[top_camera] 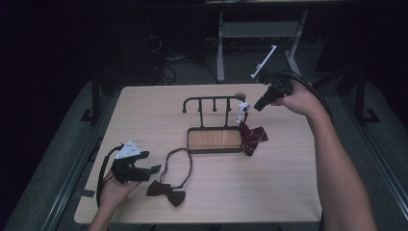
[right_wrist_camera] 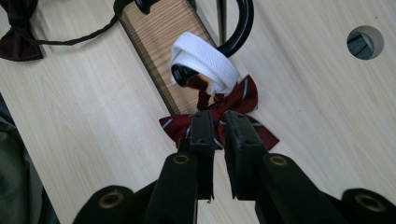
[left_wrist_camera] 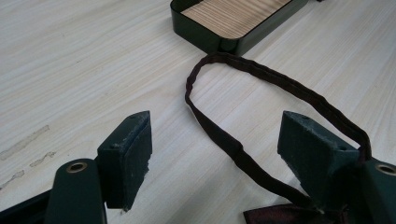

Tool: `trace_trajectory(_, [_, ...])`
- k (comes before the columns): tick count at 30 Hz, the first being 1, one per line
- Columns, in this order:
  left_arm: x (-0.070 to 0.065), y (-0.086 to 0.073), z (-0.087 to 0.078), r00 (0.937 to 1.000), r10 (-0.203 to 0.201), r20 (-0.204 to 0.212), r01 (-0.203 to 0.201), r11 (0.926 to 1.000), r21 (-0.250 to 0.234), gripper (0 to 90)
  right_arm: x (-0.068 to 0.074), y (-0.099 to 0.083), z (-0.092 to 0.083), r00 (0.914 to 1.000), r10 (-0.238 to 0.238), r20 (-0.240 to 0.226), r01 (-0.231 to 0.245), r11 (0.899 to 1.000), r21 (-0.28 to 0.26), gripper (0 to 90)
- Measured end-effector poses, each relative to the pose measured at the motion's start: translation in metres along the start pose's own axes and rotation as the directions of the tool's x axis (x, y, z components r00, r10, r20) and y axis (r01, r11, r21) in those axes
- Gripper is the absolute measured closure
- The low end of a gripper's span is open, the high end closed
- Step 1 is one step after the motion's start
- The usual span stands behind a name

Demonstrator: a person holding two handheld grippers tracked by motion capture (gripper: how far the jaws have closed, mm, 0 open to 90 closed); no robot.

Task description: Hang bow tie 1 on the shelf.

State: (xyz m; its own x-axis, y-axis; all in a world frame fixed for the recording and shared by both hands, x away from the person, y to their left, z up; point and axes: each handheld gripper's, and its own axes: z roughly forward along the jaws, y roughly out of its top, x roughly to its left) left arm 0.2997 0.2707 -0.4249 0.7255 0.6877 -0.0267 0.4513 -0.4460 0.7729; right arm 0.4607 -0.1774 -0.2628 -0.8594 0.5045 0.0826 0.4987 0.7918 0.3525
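Right gripper [right_wrist_camera: 218, 122], fingers nearly closed on nothing, hovers just above striped red bow tie [top_camera: 252, 136] whose white strap [right_wrist_camera: 205, 63] hangs on black hook rack [top_camera: 211, 101]; left gripper [left_wrist_camera: 215, 154], fingers open, straddles dark maroon bow tie's [top_camera: 166, 191] strap on desk [top_camera: 269, 183].

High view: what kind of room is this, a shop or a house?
Probably neither: it looks like a workshop or lab. A bare wooden table stands in a dark room, cables lie on the floor behind it, and a metal desk frame stands beyond.
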Motion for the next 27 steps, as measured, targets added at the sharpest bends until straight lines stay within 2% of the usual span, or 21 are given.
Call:
trace_trajectory(10, [0.000,0.000,0.001,1.0000,0.005,0.002,-0.005,1.0000,0.006,26.3,0.003,-0.010,0.004,0.9998,-0.008,-0.019,0.007,1.000,-0.019,77.8])
trace_trajectory(27, [-0.001,-0.001,0.004,1.0000,0.000,0.008,0.000,0.9999,0.013,26.3,0.019,-0.034,0.014,0.9981,-0.032,-0.053,0.028,0.997,-0.070,69.2])
